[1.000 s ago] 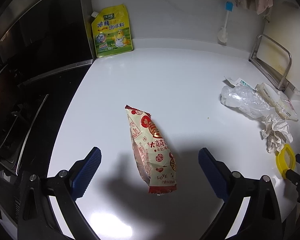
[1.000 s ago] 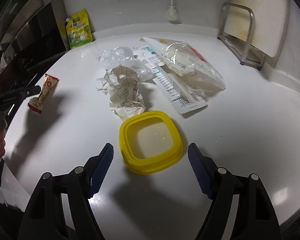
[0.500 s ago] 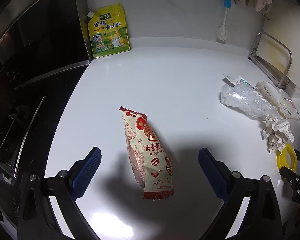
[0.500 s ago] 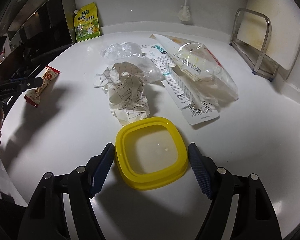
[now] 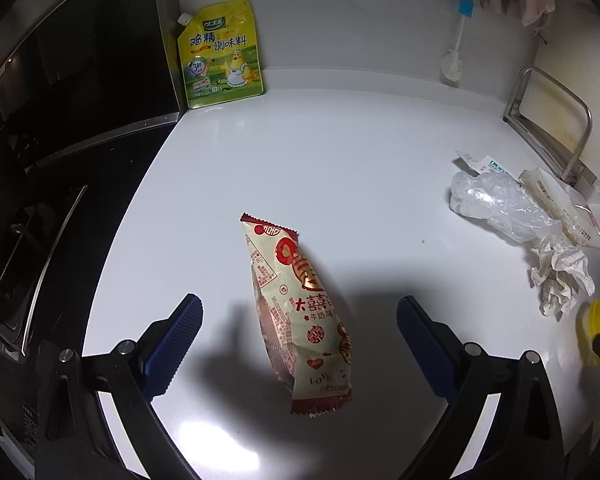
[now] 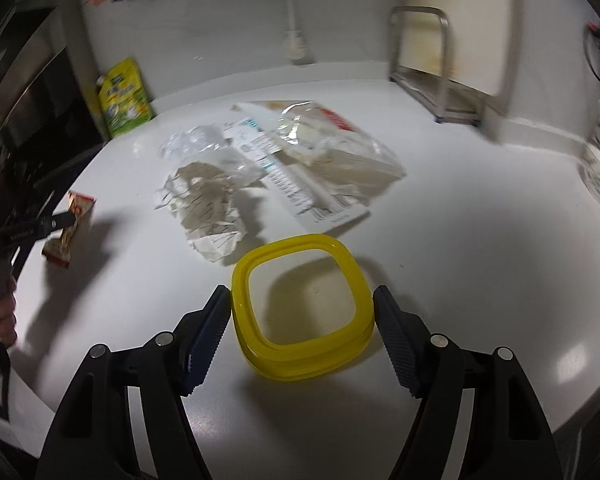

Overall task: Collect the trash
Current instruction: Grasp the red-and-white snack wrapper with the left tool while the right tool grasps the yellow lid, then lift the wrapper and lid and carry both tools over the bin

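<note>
2 tools apart, left astride snack wrapper, right around yellow lid (left view clips it).

A white worktop is seen carrying a snack wrapper, crumpled paper, clear plastic packaging and a yellow lid; a seasoning pouch is stood at its back edge.
</note>
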A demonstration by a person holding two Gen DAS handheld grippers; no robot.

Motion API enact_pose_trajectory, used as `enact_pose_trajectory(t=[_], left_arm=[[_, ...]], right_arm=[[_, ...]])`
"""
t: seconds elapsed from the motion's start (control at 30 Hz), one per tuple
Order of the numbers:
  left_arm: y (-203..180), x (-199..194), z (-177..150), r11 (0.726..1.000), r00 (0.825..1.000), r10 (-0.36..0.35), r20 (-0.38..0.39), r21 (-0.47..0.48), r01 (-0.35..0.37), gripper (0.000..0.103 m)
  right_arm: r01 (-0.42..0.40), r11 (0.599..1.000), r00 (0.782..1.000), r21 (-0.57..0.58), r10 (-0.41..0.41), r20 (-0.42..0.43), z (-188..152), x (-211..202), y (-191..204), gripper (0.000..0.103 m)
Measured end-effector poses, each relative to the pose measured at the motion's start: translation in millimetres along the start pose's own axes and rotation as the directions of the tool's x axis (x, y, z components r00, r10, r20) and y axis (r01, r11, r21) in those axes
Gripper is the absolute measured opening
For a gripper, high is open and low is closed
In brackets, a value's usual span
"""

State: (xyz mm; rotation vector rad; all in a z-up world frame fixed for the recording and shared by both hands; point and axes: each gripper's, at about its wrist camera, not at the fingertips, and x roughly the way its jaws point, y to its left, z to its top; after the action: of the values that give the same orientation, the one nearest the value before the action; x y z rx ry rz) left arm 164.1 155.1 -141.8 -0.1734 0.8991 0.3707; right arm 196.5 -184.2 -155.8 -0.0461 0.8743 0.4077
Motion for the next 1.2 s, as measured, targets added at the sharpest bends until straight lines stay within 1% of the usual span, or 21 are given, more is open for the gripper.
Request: enact_pose_trajectory(t=[0.1,0.2,0.27,0.3,0.37,0.4,0.43,0.47,0.5,0.53,0.63,0.8,0.9,1.0,1.2], left_arm=[[3,2,0,1.0,1.0,0.002,0.003,-0.016,-0.002,0.096],[4,2,-2,1.0,1.0,0.001,0.011,-0.019,-0.001,0.093],[3,3,-3,1.0,1.0,0.011,0.008,-0.008,-0.011,0.08],[2,5,-3,1.0,1.0,0.017,0.001,-0.003,-0.017,0.077],[3,11,-5,1.0,0.999,0.021,-0.024,0.001,-0.021,0.061],[3,14,-7,1.0,0.999,0.022,-0.038,0.0,-0.022,0.058],[4,16,-8,1.0,0.998,0.023,-0.05,0.0,-0.024,0.052],[6,18,-10,1.0,0.998,0.021,-0.062,-0.002,-0.021,0.044],[7,19,-11,1.0,0.997,0.018,-0.069,-0.003,-0.019,0.043],[8,19,-12,1.0,0.997,0.016,-0.07,-0.003,-0.016,0.035],[10,17,-13,1.0,0.997,0.007,-0.073,0.003,-0.007,0.033],[11,7,-15,0.999,0.998,-0.026,-0.065,0.019,0.028,0.032],[7,-5,-19,0.997,0.997,-0.04,-0.058,0.063,0.044,0.032],[1,-18,-23,0.992,0.995,-0.07,-0.064,0.104,0.077,0.032],[-20,-57,-36,0.964,0.987,-0.146,-0.061,0.214,0.156,0.032]], right_arm=[[0.006,0.999,1.0,0.035,-0.006,0.001,-5,-6,2,0.07],[0.006,0.999,1.0,0.054,-0.006,0.0,-9,-12,7,0.07],[0.003,0.997,1.0,0.074,-0.003,0.001,-12,-15,9,0.07],[0.0,0.997,1.0,0.081,0.0,0.002,-12,-16,11,0.07],[0.001,0.996,1.0,0.092,-0.002,0.008,-12,-18,16,0.07],[-0.001,0.995,1.0,0.097,-0.001,0.011,-12,-19,18,0.07],[-0.003,0.995,1.0,0.104,0.001,0.015,-12,-21,20,0.07],[-0.004,0.994,1.0,0.107,0.002,0.019,-12,-22,22,0.07],[-0.006,0.994,1.0,0.111,0.003,0.024,-11,-24,24,0.07],[-0.006,0.994,1.0,0.112,0.003,0.027,-11,-26,26,0.07],[-0.003,0.993,1.0,0.116,0.0,0.029,-12,-30,32,0.07],[0.004,0.992,1.0,0.128,-0.007,0.019,-20,-37,42,0.07],[0.005,0.991,1.0,0.135,-0.007,0.016,-26,-47,49,0.07],[0.004,0.989,1.0,0.149,-0.007,0.018,-32,-59,57,0.07],[0.024,0.982,0.999,0.189,-0.031,0.032,-49,-94,68,0.07]])
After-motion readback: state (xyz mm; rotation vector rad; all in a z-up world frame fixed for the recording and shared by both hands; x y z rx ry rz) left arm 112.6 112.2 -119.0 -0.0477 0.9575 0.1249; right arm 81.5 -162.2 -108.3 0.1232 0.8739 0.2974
